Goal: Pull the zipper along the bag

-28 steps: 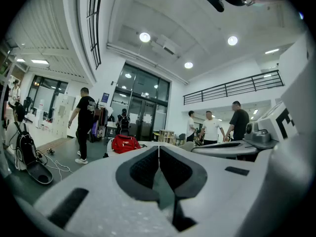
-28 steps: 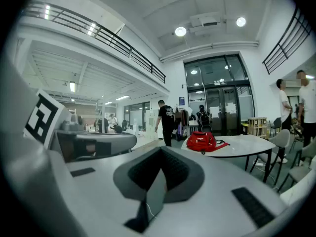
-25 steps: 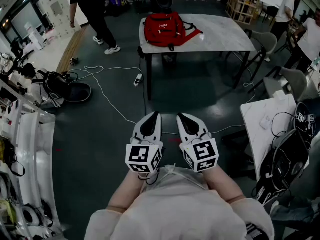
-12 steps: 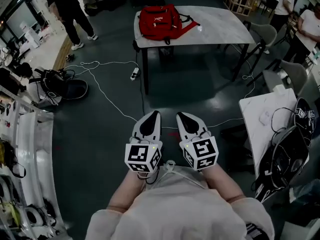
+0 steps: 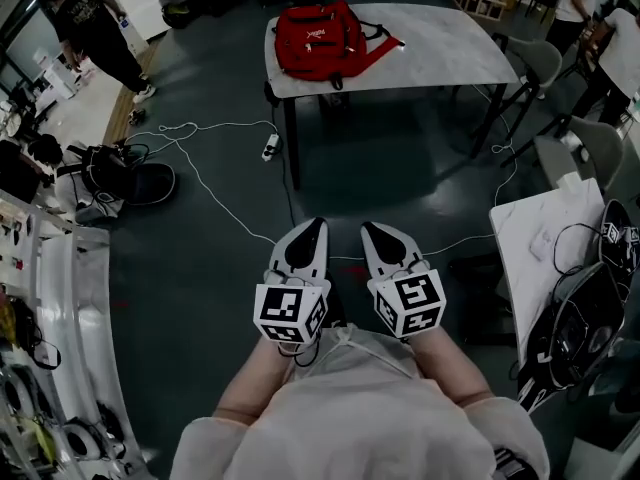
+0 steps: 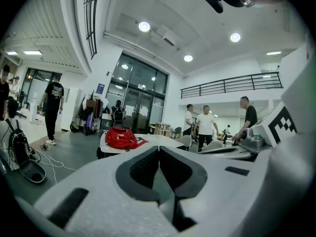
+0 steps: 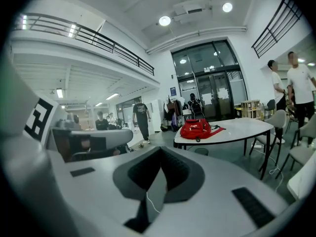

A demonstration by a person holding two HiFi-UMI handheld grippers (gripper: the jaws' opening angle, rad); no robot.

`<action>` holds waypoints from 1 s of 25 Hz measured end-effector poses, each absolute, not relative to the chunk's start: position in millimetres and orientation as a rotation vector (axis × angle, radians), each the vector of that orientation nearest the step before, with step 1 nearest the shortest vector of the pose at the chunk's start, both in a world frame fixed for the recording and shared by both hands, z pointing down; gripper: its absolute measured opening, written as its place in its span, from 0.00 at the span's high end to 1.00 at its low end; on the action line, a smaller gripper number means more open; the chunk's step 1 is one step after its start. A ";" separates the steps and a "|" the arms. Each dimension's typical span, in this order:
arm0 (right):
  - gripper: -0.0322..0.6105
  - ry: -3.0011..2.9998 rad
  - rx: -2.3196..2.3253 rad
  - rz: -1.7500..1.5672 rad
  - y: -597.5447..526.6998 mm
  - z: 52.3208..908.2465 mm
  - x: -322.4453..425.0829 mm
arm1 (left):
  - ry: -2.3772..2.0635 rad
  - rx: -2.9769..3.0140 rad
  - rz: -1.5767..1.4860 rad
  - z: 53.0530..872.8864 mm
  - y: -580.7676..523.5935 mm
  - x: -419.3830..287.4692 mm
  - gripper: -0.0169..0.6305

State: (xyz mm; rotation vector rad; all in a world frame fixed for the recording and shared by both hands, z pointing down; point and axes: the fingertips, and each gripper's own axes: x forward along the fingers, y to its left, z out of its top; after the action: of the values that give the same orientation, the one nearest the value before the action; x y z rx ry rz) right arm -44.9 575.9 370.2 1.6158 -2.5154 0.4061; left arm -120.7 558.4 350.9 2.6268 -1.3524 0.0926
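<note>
A red backpack lies on the left part of a white marble-topped table across the room; it also shows far off as the red backpack in the left gripper view and the red backpack in the right gripper view. Its zipper is too small to make out. My left gripper and right gripper are held side by side close to my chest, well short of the table, both pointing toward it. Each has its jaws shut with nothing between them.
A white cable and power strip trail over the dark floor before the table. A dark bag lies at left by shelving. A second white table with equipment stands at right. People stand at the far left and far right.
The view has shifted forward; the table and backpack sit a little nearer. The person at far left has walked further left. Both grippers stay shut, side by side.
</note>
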 end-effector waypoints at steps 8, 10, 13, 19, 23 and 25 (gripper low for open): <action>0.91 -2.440 1.604 0.480 491.8 394.1 -44.4 | -1.273 2.617 0.113 366.6 466.1 -115.3 0.94; 0.91 -2.421 1.614 0.511 461.4 396.7 -45.2 | -1.255 2.608 0.122 368.9 434.3 -117.6 0.94; 0.91 -2.389 1.628 0.542 413.3 397.5 -47.5 | -1.220 2.579 0.120 371.3 380.9 -122.3 0.94; 0.91 -2.316 1.669 0.549 308.8 394.0 -47.3 | -1.173 2.620 0.133 363.7 263.7 -121.3 0.94; 0.91 -2.264 1.707 0.550 249.2 392.1 -42.0 | -1.108 2.639 0.120 358.7 201.4 -114.8 0.94; 0.91 -2.250 1.723 0.550 224.2 389.4 -40.3 | -1.088 2.630 0.117 357.8 175.2 -114.9 0.94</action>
State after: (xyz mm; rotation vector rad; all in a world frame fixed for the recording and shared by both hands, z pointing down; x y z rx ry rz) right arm -40.3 224.2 389.4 1.7228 -2.2496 0.5499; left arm -114.9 175.2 357.8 2.6296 -1.0876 0.1173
